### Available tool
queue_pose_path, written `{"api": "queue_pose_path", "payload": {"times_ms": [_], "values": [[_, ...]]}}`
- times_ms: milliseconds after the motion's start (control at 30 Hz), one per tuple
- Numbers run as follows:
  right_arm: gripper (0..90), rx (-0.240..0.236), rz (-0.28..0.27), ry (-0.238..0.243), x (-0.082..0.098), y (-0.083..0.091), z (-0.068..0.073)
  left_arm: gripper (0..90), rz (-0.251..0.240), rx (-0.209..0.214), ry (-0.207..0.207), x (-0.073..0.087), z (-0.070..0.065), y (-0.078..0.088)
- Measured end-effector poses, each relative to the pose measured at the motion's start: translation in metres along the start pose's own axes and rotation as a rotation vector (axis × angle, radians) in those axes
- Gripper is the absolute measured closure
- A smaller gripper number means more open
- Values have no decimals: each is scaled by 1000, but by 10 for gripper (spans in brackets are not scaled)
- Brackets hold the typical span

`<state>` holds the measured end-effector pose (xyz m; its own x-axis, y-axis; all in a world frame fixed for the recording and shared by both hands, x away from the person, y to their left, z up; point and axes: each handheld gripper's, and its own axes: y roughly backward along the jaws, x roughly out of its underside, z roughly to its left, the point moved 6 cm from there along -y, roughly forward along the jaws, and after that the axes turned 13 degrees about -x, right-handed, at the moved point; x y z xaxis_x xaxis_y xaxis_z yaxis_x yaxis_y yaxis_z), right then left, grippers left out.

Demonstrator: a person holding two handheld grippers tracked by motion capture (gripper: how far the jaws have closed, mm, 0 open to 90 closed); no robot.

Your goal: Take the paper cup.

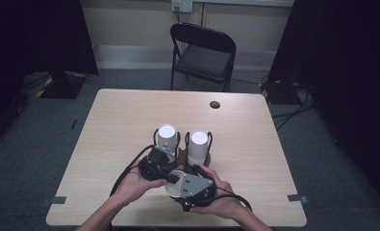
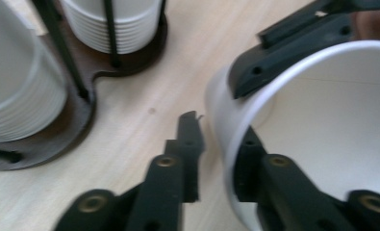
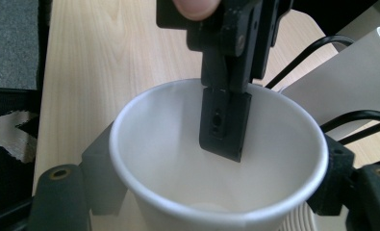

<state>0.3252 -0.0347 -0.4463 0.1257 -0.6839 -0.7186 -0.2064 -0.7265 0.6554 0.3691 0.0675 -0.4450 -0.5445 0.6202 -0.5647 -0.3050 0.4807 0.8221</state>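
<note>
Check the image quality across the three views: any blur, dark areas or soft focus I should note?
High view: table evenly lit, room edges nearly black, slightly soft. Left gripper view: the near jaws and the paper cup rim are blurred; the cup stacks behind are a little soft too. Right gripper view: cup rim fairly sharp, its own jaws at the bottom dark and out of focus.

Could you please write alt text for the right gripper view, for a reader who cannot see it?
A white paper cup sits between the right claw's two black jaws, its open mouth facing the camera. One jaw of the left claw reaches down inside its rim, the other outside. Behind lie the wooden table and a cup stack.
</note>
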Motion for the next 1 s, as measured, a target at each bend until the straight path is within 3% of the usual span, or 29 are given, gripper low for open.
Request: {"api": "queue_pose_path", "payload": {"times_ms": [200,367,567,767,900,1000], "values": [[251,14,2,-17,3,2,-3,711,-43,-33,7,1,-1,6],[254,15,-5,-43,8,4,-6,675,-82,-24,30,2,0,8],[256,20,1,-54,10,4,-7,562,-112,-73,51,6,3,11],[255,19,-11,-64,10,5,-8,530,-166,-98,70,8,2,18],[253,32,-20,-80,11,8,-10,463,-185,-116,73,10,0,25],[253,32,-21,-89,13,9,-11,430,-197,-153,79,12,-1,30]]}}
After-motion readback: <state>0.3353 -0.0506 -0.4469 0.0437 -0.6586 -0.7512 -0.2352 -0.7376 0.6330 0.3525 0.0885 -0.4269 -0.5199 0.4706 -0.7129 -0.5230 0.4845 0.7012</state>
